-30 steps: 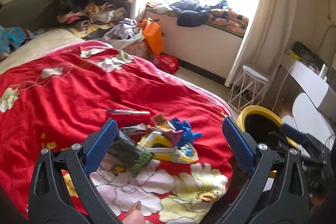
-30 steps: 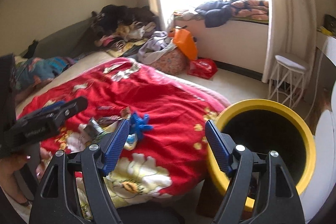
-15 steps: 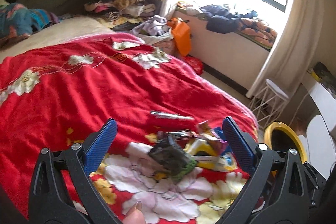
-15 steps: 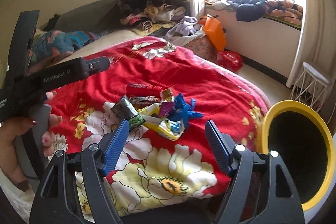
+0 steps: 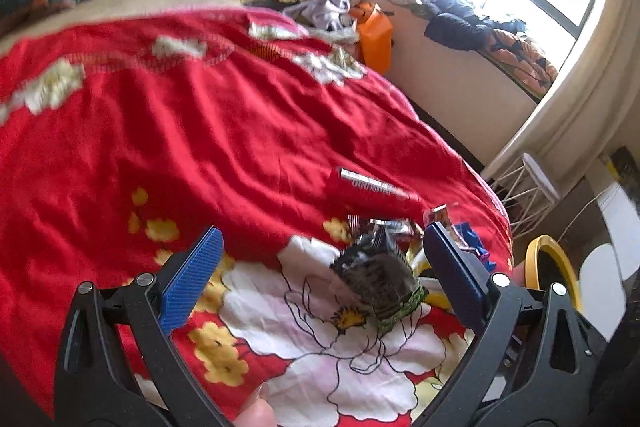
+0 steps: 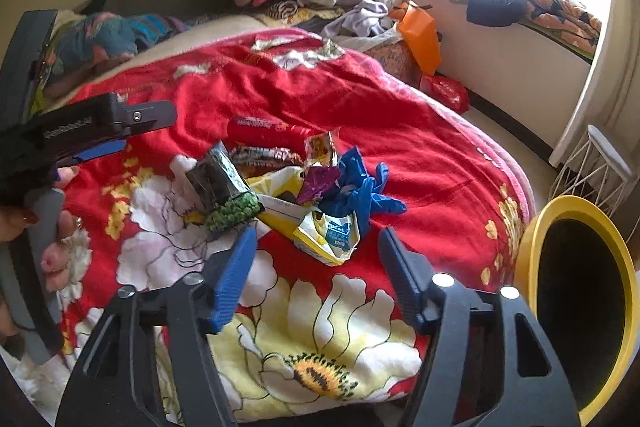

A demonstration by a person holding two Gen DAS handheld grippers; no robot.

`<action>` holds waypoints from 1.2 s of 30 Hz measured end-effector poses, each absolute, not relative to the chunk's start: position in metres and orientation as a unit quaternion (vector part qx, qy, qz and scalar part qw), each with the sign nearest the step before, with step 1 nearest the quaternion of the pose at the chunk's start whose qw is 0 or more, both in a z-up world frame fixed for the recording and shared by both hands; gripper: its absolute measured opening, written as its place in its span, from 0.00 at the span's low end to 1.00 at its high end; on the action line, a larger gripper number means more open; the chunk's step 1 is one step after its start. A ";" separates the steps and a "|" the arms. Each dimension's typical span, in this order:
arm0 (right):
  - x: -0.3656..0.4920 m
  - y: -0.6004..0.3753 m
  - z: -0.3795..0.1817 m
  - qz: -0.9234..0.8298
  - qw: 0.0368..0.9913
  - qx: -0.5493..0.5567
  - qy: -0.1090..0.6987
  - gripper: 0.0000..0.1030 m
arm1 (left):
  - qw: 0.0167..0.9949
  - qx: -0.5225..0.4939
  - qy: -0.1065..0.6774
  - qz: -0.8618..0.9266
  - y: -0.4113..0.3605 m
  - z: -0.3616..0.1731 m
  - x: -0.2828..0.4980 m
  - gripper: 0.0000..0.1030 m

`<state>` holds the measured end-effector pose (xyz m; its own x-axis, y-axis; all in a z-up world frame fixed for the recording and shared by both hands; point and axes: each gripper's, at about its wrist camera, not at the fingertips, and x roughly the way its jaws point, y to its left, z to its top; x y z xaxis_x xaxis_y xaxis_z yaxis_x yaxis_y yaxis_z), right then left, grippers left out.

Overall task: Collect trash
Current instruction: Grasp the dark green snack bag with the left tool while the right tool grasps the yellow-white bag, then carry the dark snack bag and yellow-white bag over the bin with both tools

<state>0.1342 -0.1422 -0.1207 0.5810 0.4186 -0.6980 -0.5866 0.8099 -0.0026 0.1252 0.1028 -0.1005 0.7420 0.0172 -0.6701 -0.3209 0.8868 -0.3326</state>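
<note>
Bed, red floral blanket (image 6: 420, 147): a heap of trash is found near the foot edge. Listed: dark green-ended wrapper (image 6: 224, 191) (image 5: 378, 281), yellow-white packet (image 6: 328, 235), blue glove (image 6: 360, 187), red stick pack (image 6: 260, 126).

Yellow-rimmed bin (image 6: 532, 227): set beside the bed, right of the heap.

Left hand-held gripper (image 5: 320, 267): jaws held wide, nothing gripped, dark wrapper seen between them.

Right hand-held gripper (image 6: 316, 251): jaws closing, nothing pressed, poised before the yellow-white packet.
</note>
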 end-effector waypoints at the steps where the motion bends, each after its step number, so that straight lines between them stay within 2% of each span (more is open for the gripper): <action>1: 0.138 -0.139 -0.124 0.287 0.878 -0.124 0.362 0.50 | 0.903 -0.226 0.353 0.090 0.103 -0.105 0.126 0.90; 5: 0.146 -0.130 -0.133 0.293 0.870 -0.146 0.369 0.38 | 0.894 -0.249 0.365 0.070 0.099 -0.114 0.128 0.86; 6: 0.148 -0.129 -0.135 0.296 0.868 -0.150 0.371 0.31 | 0.891 -0.256 0.369 0.062 0.097 -0.116 0.130 0.85; 7: 0.149 -0.128 -0.138 0.299 0.865 -0.153 0.373 0.22 | 0.888 -0.262 0.373 0.058 0.097 -0.118 0.131 0.82; 10: 0.149 -0.131 -0.140 0.310 0.860 -0.148 0.376 0.14 | 0.879 -0.277 0.385 0.049 0.096 -0.124 0.135 0.73; 13: 0.145 -0.136 -0.138 0.320 0.858 -0.139 0.377 0.13 | 0.866 -0.297 0.401 0.039 0.094 -0.134 0.140 0.63; 18: 0.133 -0.145 -0.135 0.328 0.855 -0.130 0.381 0.12 | 0.854 -0.314 0.413 0.028 0.091 -0.141 0.143 0.58; 25: 0.115 -0.150 -0.127 0.331 0.854 -0.127 0.380 0.11 | 0.846 -0.336 0.415 0.009 0.098 -0.144 0.141 0.31; 27: 0.111 -0.151 -0.126 0.331 0.854 -0.125 0.380 0.10 | 0.843 -0.345 0.413 0.004 0.102 -0.145 0.139 0.20; 28: 0.108 -0.152 -0.125 0.330 0.855 -0.123 0.381 0.10 | 0.841 -0.349 0.413 0.001 0.105 -0.145 0.138 0.09; 36: 0.095 -0.154 -0.119 0.337 0.856 -0.122 0.373 0.09 | 0.831 -0.370 0.415 -0.013 0.109 -0.145 0.134 0.10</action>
<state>0.0954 -0.1538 -0.1191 0.4947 0.4849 -0.7212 -0.6672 0.7437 0.0424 0.1335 0.1093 -0.1449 0.6558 -0.3287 -0.6796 -0.2853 0.7256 -0.6262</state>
